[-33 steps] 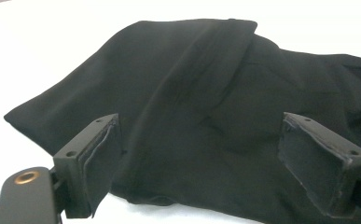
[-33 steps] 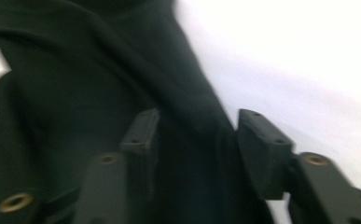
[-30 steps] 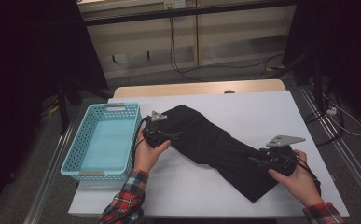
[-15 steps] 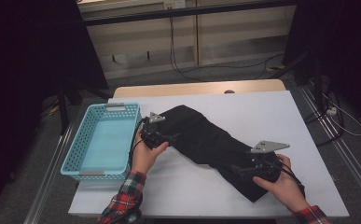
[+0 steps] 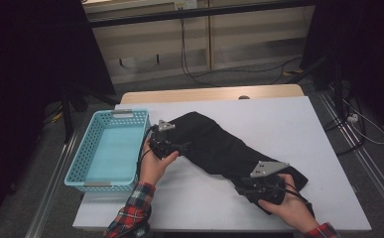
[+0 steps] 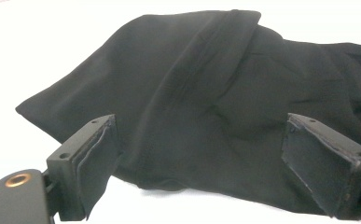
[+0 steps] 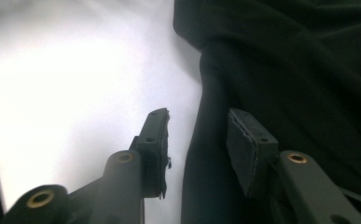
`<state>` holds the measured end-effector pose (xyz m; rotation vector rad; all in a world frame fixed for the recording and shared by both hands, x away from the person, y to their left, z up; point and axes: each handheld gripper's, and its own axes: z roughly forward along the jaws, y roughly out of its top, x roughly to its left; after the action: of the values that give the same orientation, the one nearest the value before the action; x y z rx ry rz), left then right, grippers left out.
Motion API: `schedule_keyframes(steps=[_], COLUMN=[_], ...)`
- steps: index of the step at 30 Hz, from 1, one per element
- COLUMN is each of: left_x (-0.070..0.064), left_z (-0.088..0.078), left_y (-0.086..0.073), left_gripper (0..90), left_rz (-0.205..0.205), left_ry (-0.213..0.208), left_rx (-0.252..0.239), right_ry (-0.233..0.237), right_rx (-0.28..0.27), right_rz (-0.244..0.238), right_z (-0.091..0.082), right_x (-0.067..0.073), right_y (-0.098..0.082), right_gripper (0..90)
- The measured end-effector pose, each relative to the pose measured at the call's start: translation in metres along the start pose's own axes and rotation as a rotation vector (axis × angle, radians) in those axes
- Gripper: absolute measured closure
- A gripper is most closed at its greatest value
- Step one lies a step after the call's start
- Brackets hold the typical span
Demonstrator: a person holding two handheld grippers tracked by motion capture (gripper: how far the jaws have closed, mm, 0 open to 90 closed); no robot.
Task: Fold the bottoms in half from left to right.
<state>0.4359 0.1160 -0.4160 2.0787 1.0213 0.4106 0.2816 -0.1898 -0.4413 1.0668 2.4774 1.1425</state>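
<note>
High view, item one: a black garment (image 5: 219, 148), long and narrow like folded trousers, lay slantwise across the white table (image 5: 298, 124), one end just beside the blue basket (image 5: 107, 148) and the other well away from it, near the table's near edge. We judged the step in hand to be taking hold of both ends for a fold or a lift toward the basket. Our left gripper (image 5: 172, 146) sat at the end nearest the basket, jaws spread wide, with the cloth's edge lying between them unpinched, as the left gripper view confirmed (image 6: 201, 154). Our right gripper (image 5: 254, 188) worked the end far from the basket; its jaws had just been closing, and the right gripper view showed a fold of the hem (image 7: 206, 154) standing between the pads with a gap left at one pad, so not yet pinched. The next move called for both pairs to close on cloth alone. Fabric: matte, soft, creased, one seam visible.
</note>
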Motion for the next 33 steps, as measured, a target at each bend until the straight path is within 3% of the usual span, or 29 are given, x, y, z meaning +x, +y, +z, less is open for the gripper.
schedule_keyframes(steps=[2,5,7,8,9,15,21,29,31,32,33], left_x=[0.000,0.000,0.000,0.001,0.000,0.001,0.001,0.002,0.002,0.002,0.002], left_z=[0.000,0.000,0.000,0.000,0.000,-0.001,-0.001,0.000,0.001,0.001,0.001], left_y=[0.000,0.000,0.001,0.001,0.001,0.002,0.002,0.002,0.002,0.002,0.002], left_gripper=[12.0,12.0,12.0,12.0,12.0,12.0,12.0,12.0,12.0,12.0,12.0], left_rz=[0.008,0.000,0.005,0.007,0.007,0.003,0.003,-0.011,-0.012,-0.013,-0.013], left_ry=[-0.002,-0.003,0.001,-0.001,-0.002,-0.001,-0.002,-0.003,-0.002,-0.002,-0.004], left_rx=[0.006,0.001,-0.001,0.001,0.001,-0.005,-0.005,-0.009,-0.011,-0.011,-0.010], right_ry=[-0.023,-0.031,-0.055,-0.065,-0.081,-0.020,0.032,0.075,0.082,0.070,0.049], right_rx=[0.020,0.019,0.034,0.037,0.039,0.006,-0.015,-0.019,-0.026,-0.038,-0.046], right_rz=[-0.012,-0.040,-0.072,-0.076,-0.078,-0.028,-0.032,-0.032,-0.030,-0.019,-0.007], right_z=[0.005,0.011,0.011,0.011,0.010,-0.004,-0.024,-0.036,-0.036,-0.036,-0.036], right_x=[-0.001,-0.002,-0.001,-0.001,-0.003,-0.008,-0.003,0.004,0.004,0.003,0.000], right_y=[-0.002,-0.005,-0.004,-0.003,-0.003,-0.001,-0.003,-0.012,-0.013,-0.013,-0.012], right_gripper=[56.1,59.2,68.9,80.5,85.1,86.2,86.2,85.5,73.9,62.7,57.5])
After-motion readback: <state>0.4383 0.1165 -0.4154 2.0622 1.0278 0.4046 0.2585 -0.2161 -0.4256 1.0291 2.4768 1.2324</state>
